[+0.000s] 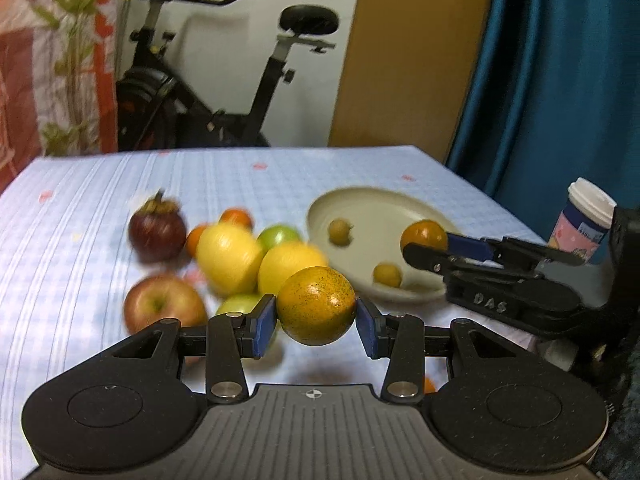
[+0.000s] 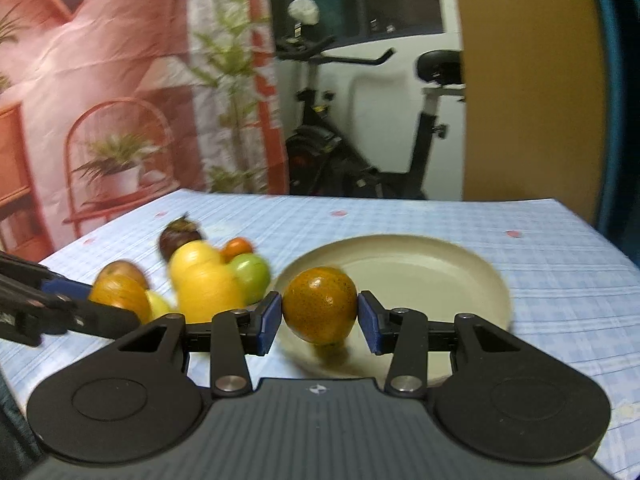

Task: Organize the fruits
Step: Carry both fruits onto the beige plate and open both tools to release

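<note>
We see the left gripper (image 1: 316, 316) clamped on a speckled orange (image 1: 316, 306), the fruit pile (image 1: 240, 256) just ahead to its left. The right gripper (image 2: 319, 316) pinches a second orange (image 2: 320, 304), with the cream plate (image 2: 460, 272) directly beyond its fingertips.

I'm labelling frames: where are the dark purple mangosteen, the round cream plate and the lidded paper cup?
Dark purple mangosteen (image 1: 157, 229), left wrist view, its front.
Round cream plate (image 2: 420, 268), right wrist view, bare inner floor.
Lidded paper cup (image 1: 580, 228), left wrist view, its printed side.
</note>
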Demonstrator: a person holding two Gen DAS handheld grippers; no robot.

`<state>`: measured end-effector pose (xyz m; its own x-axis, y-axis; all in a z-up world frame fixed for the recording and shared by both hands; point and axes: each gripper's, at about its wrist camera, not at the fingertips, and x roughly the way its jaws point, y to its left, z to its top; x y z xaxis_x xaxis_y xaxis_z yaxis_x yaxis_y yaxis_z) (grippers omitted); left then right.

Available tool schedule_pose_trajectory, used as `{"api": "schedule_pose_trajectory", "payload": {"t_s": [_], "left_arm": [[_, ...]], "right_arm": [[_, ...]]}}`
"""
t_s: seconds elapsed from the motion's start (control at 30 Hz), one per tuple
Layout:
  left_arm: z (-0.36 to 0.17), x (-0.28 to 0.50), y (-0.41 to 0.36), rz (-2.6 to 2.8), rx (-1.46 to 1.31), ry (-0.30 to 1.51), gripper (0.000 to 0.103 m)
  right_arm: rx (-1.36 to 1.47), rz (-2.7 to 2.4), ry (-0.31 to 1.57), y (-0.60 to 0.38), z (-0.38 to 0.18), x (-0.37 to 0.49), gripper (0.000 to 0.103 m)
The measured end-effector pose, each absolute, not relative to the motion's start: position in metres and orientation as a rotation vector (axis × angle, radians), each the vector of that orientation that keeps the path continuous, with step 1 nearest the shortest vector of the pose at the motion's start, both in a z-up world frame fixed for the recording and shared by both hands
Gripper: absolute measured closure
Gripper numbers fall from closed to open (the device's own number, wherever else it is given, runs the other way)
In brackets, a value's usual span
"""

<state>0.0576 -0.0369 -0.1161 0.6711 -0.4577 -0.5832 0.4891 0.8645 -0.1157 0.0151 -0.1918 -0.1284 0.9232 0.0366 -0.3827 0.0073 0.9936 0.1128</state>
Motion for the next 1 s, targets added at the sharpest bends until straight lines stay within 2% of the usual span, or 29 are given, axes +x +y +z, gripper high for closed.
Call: {"api": "schedule_pose_trajectory", "payload": {"t_s": [0.33,1.0], "left_arm": [[-0.111,0.104,-0.088,-0.573,0.083,0.648,0.057],[-0.134,0.162,-0.122,-0.539,0.127,0.779,0.057]], "right_arm": [[0.186,-0.098,0.407,-0.222,-0.137,0.022,0.059],[0.249,-0.092,0.43,-0.23,-0.137,0.023,0.058]]}}
